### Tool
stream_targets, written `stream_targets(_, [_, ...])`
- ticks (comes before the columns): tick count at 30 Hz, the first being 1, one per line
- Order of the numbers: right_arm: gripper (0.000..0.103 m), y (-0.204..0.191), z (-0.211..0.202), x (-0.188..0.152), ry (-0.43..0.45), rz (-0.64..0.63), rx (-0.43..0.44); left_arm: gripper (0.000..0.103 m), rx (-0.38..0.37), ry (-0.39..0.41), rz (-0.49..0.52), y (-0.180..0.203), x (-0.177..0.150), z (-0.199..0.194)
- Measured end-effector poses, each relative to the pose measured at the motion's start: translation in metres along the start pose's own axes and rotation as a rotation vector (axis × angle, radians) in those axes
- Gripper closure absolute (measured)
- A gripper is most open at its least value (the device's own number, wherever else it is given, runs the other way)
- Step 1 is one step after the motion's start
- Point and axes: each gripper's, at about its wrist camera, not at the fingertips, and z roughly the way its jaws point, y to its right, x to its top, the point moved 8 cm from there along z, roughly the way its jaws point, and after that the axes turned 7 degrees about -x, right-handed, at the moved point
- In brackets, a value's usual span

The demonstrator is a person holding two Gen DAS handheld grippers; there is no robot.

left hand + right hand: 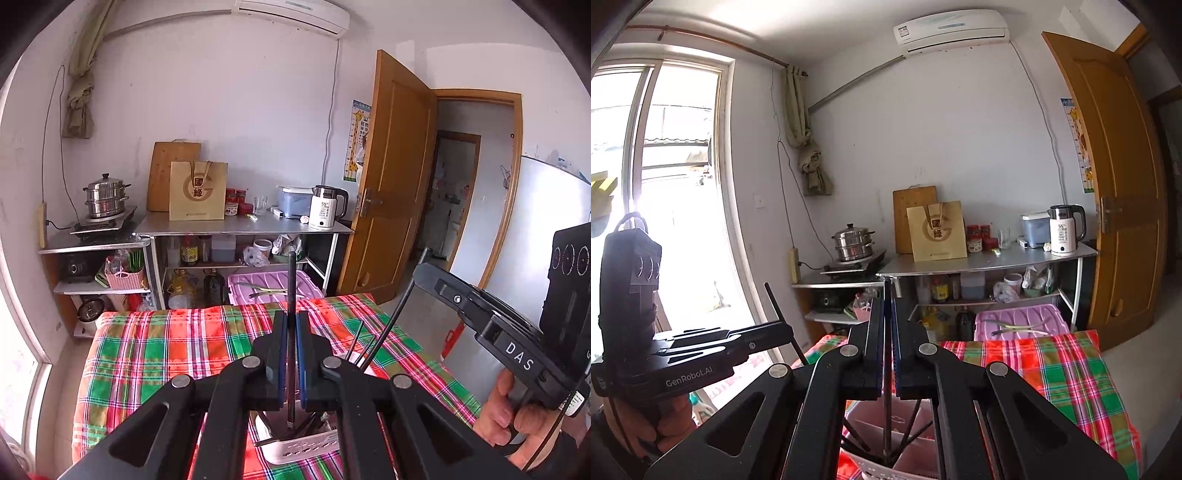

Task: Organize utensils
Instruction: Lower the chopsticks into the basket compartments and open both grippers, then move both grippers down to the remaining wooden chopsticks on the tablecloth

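Note:
My left gripper (291, 317) is shut on a dark chopstick (291, 280) that stands upright between its pads. The stick's lower end hangs over a white perforated basket (306, 448) holding several more dark chopsticks. The basket sits on the plaid-covered table (166, 350). My right gripper (886, 302) is shut on another dark chopstick (886, 424), whose tip reaches down into the basket (871, 467). Each view shows the other gripper beside it: the right one (419, 266) grips its slanted chopstick (391, 317), and the left one (788, 328) grips its chopstick (775, 299).
Behind the table stand a purple plastic bin (273, 286) and a steel counter (240, 227) with a kettle (325, 206), a paper bag and a steamer pot (105, 195). A wooden door (391, 177) stands open to the right, a window (665, 184) to the left.

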Motion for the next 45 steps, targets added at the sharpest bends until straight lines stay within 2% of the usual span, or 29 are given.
stream_targets(11, [0.100,0.001,0.019,-0.046,-0.110,-0.028,0.001,0.099,-0.010,-0.098,-0.009,-0.009,-0.040,0.027])
stream_targets(20, [0.099,0.004,0.020,-0.067,-0.183,-0.045,0.013,0.098,0.004,-0.114,-0.027,-0.015,-0.053,0.025])
stream_targets(23, [0.096,0.002,0.014,-0.068,-0.186,-0.057,0.017,0.097,0.005,-0.108,-0.030,-0.015,-0.054,0.019])
stream_targets(25, [0.091,0.003,0.008,-0.068,-0.180,-0.067,0.015,0.090,0.008,-0.092,-0.034,-0.014,-0.053,0.012])
stream_targets(28, [0.091,0.004,-0.005,-0.065,-0.166,-0.071,0.013,0.081,0.003,-0.058,-0.040,-0.011,-0.050,-0.004])
stream_targets(35, [0.090,0.019,-0.047,-0.061,-0.126,-0.067,0.006,0.079,0.010,0.026,-0.039,0.002,-0.051,-0.052])
stream_targets(40, [0.090,0.033,-0.075,-0.089,-0.166,-0.074,-0.018,0.066,-0.017,0.057,-0.054,0.019,-0.073,-0.080])
stream_targets(45, [0.090,0.050,-0.089,-0.139,-0.267,-0.094,-0.058,0.065,-0.059,0.008,-0.057,0.044,-0.119,-0.081])
